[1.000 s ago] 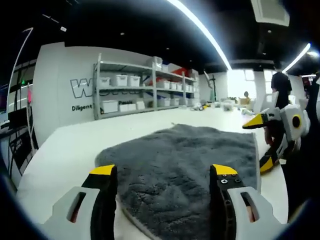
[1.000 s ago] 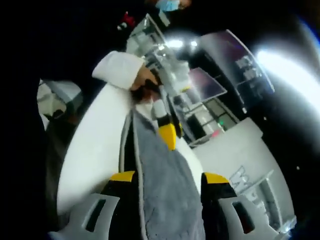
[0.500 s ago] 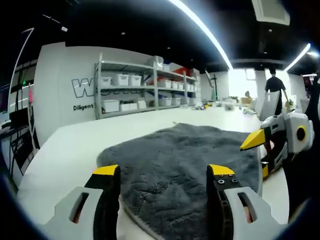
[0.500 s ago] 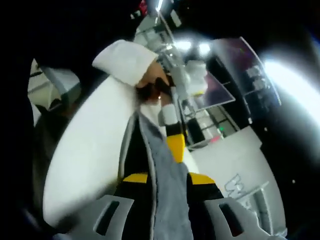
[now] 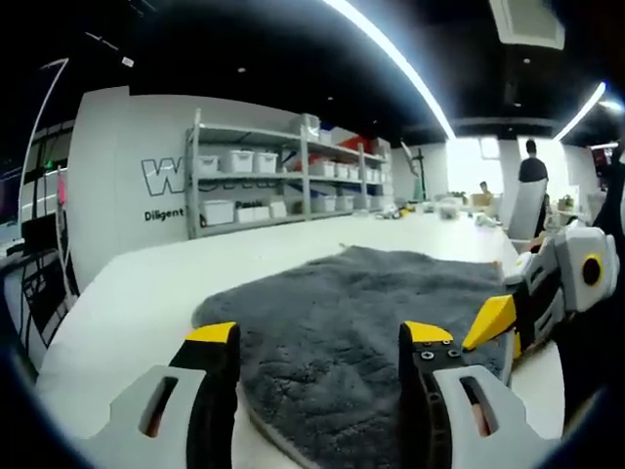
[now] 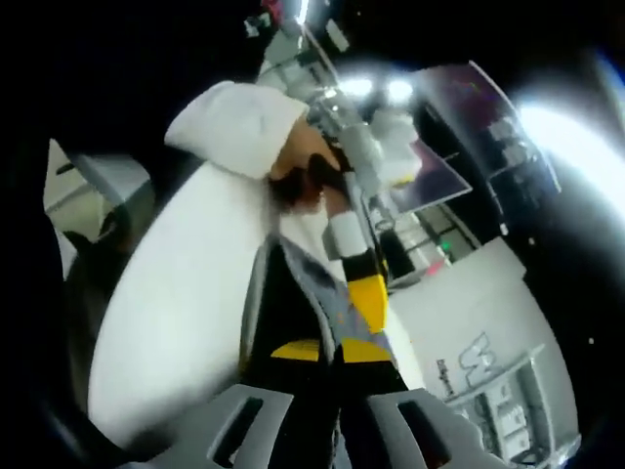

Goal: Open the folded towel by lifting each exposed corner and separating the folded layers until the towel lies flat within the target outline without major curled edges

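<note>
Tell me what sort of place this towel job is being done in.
Probably a lab or workshop with storage. A grey towel lies on a long white table; behind it metal shelving holds white bins, and a white wall carries large lettering.

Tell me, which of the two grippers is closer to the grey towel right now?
Right. The right gripper has its jaws closed together on the grey towel at its edge, while the left gripper hovers open at the towel's near edge, gripping nothing.

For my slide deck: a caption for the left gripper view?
Open left gripper poised over a grey towel on a white table, right gripper at its edge.
</note>
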Action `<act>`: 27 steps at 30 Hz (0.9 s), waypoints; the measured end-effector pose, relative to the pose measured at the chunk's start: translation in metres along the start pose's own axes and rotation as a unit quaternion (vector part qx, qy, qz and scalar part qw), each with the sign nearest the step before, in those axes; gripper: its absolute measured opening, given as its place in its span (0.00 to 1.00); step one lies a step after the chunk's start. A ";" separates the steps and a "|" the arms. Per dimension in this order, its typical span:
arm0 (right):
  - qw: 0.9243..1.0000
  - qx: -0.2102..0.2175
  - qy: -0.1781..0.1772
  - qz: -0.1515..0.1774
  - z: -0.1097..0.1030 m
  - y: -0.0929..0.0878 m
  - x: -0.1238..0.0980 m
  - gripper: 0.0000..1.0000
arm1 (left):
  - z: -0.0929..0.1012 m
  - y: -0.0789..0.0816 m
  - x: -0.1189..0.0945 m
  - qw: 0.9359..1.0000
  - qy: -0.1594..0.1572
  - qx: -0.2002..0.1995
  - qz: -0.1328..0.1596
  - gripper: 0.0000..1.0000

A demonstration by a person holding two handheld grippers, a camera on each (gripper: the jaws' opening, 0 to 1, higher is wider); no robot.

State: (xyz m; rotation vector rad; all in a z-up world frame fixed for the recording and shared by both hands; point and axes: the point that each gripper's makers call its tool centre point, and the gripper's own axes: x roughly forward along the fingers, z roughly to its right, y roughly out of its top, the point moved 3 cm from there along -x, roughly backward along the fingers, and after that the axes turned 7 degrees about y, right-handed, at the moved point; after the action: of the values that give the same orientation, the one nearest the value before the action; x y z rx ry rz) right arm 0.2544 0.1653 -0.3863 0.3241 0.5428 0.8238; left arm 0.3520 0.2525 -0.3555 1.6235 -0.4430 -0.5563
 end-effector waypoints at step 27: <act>0.862 0.490 -0.028 0.126 0.070 -0.031 -0.031 0.00 | 0.064 0.043 -0.020 0.978 -0.149 0.069 0.131 0.64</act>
State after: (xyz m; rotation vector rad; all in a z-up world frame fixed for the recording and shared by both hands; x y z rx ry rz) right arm 0.2961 0.1169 -0.3337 1.3800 0.8531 0.7263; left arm 0.3001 0.2075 -0.3162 1.5846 -0.9227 -0.5804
